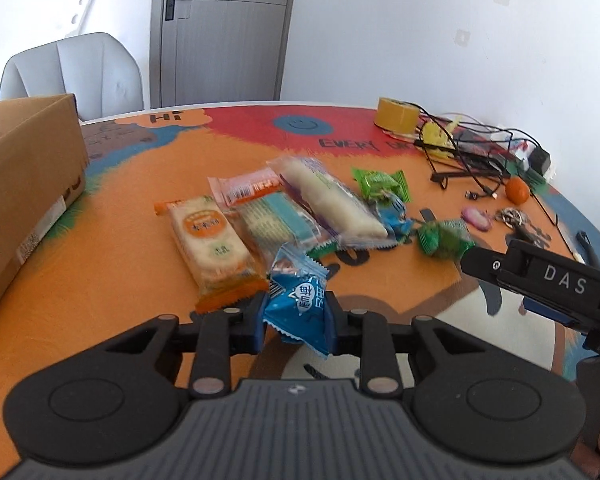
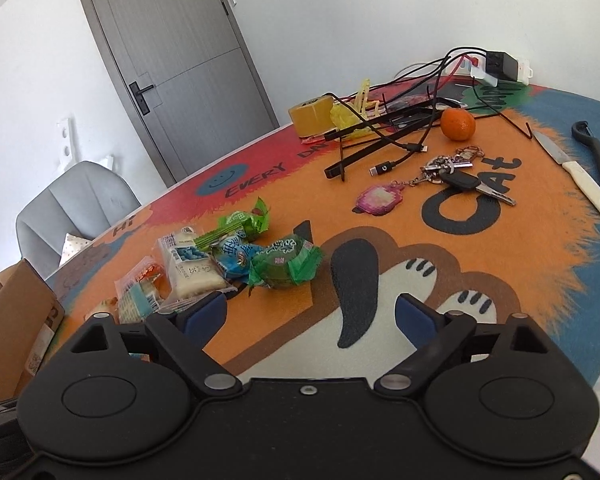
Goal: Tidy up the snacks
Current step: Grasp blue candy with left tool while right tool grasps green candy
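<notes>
While pinched, blue packet [image 1: 296, 306]: one, long axis upright
Left gripper [image 1: 296, 316]: clamping it
Right gripper [image 2: 310, 316]: spread, empty
Green candies [image 2: 284, 266]: two

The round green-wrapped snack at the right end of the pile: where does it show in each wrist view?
Left wrist view: the round green-wrapped snack lies right of centre, just beyond the tip of the right hand-held gripper.
Right wrist view: it lies left of centre, at the pile's right end, beyond the open jaws.
Shared landmark: the yellow tape roll at the table's far side.
</notes>
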`<state>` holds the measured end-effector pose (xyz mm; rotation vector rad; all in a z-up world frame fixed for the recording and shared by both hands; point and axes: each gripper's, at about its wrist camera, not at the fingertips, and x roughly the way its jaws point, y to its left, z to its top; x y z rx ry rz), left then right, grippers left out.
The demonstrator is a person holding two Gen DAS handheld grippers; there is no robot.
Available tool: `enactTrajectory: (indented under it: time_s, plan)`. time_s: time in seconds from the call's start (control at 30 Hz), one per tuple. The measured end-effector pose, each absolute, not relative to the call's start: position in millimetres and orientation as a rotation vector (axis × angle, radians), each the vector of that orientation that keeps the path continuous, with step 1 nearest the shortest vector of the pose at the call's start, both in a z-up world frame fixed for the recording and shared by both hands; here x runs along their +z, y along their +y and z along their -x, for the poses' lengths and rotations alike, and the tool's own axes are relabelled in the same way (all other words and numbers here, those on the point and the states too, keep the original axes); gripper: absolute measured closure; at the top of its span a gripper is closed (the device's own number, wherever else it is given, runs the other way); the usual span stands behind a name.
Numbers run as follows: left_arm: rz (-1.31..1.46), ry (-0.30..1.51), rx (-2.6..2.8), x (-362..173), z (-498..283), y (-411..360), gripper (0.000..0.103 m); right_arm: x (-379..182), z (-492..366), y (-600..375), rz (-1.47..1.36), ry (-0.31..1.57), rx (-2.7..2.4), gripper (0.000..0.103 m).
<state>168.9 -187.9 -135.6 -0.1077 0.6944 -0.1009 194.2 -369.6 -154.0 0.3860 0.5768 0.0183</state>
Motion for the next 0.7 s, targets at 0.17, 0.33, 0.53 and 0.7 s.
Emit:
enactTrajectory:
  time_s: [0.17,0.33,0.53,0.7]
  plan:
    - [0.115,0.663,-0.08,-130,-170,-182,0.076,-150,-205,-365,-0.375,0.568,0.024,0.012]
    - [0.133,0.644,-0.057,-125,-172,-172,0.076,-147,-222,-359,-0.365,0.568,0.015,0.013]
    - [0.156,0.627,-0.027,-121,-175,-156,0.076,-147,-243,-348,-0.341,0.59,-0.01,0.019]
    - [0.198,0.613,-0.012,-115,-171,-138,0.076,-156,-255,-339,-0.301,0.653,-0.048,0.059]
